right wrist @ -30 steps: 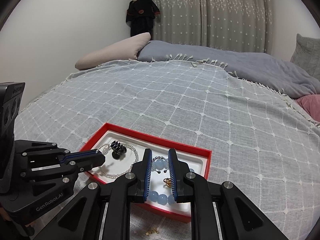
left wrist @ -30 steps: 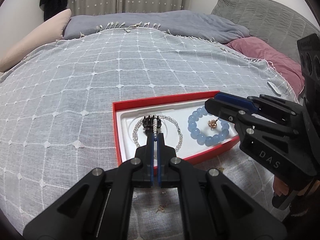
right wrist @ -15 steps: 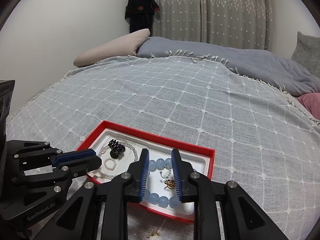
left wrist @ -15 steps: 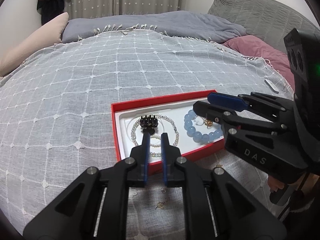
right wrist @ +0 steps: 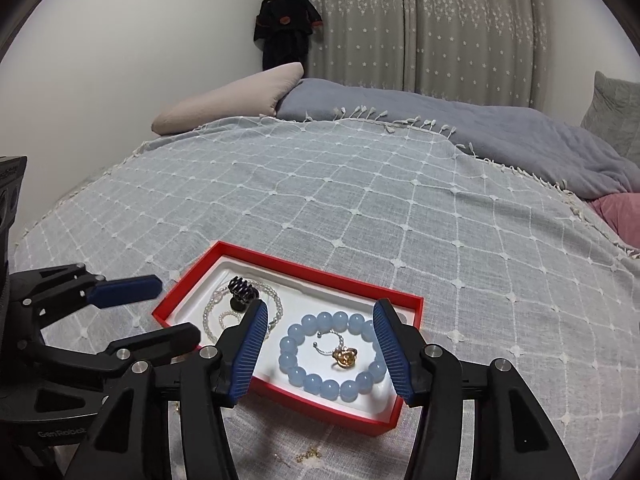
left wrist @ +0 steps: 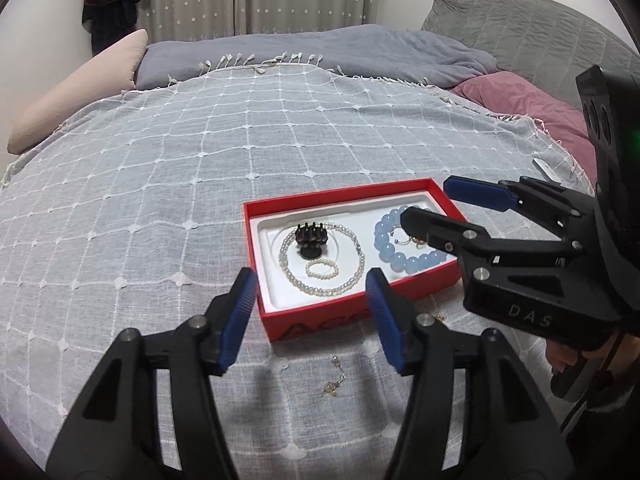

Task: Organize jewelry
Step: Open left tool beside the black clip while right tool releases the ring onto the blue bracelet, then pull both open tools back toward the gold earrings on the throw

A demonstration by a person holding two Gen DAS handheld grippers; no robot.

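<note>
Nearest, left gripper (left wrist: pixel 310 312): black hinged plastic arms with ribbed blue pads, at the bottom centre of the left wrist view; its jaws have just been opening and stand spread, with nothing between them, above the near edge of the box.
Right gripper (right wrist: pixel 320 354): same black and blue build, bottom centre of the right wrist view; its jaws have also just been opening and stand spread, empty, raised over the blue bracelet without touching it.
Loose earring (left wrist: pixel 334 380): small gold dangle with a thin wire, lying on the bedspread just in front of the box, lower centre of the left wrist view.
Red box (left wrist: pixel 276 322): shallow rectangular cardboard tray with a smooth white moulded liner, resting on the bed in mid frame.
Blue bracelet (right wrist: pixel 298 330): ring of round, glossy pale-blue beads in the right part of the box.
Gold ring (right wrist: pixel 345 357): amber-gold piece on a thin silvery band, inside the blue bracelet's circle.
Pearl necklace (left wrist: pixel 320 290): loop of tiny white beads in the left part of the box.
Small pearl ring (left wrist: pixel 321 269): little bead loop lying inside the necklace.
Black hair claw (left wrist: pixel 311 236): dark toothed clip at the necklace's far side.
Bedspread (left wrist: pixel 160 200): grey woven cloth with a white stitched grid and tasselled far edge.
Farthest: beige pillow (left wrist: pixel 80 92), upper left; starred curtain (right wrist: pixel 440 20), top.
</note>
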